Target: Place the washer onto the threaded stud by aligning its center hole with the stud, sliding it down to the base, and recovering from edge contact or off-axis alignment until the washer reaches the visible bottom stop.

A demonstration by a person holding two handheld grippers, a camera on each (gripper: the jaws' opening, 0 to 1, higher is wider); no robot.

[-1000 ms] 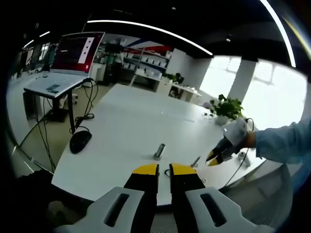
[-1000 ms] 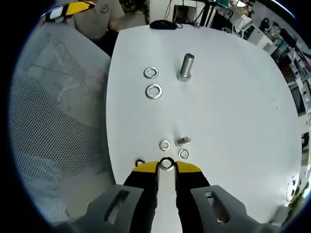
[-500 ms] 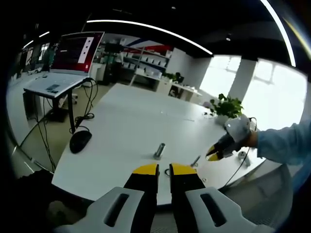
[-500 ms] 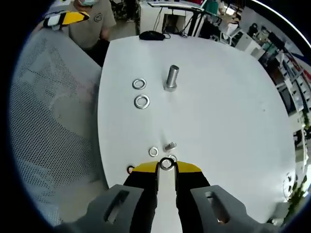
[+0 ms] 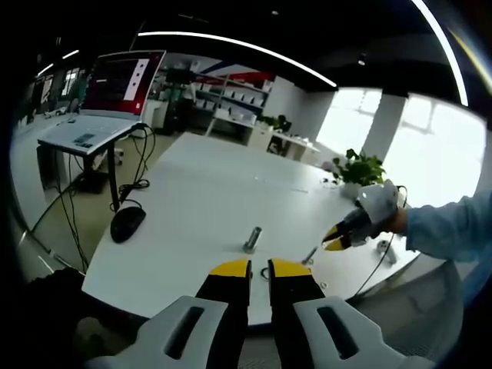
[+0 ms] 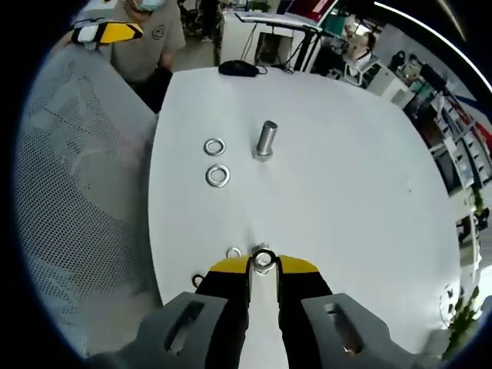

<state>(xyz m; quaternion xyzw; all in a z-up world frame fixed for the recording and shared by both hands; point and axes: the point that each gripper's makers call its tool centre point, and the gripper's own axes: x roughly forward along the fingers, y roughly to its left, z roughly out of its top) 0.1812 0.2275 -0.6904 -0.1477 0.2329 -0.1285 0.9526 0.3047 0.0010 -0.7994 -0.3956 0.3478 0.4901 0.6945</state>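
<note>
A long white table [image 5: 223, 192] runs toward the far side of an open office, where shelving [image 5: 223, 96] lines the wall under bright ceiling light strips [image 5: 231, 42]. On the left a red-lit monitor [image 5: 123, 81] stands on a small desk [image 5: 84, 134], with cables trailing to the floor. Bright windows [image 5: 430, 154] fill the right, a potted plant [image 5: 357, 171] before them.

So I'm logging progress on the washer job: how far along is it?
Early. Done: the right gripper is shut on a small washer, held above the white table. In hand: carrying that washer. The left gripper is shut with nothing seen between its tips. Left: the tall threaded stud is bare, two large washers lying loose beside it, so aligning and sliding down to the base remain.
</note>
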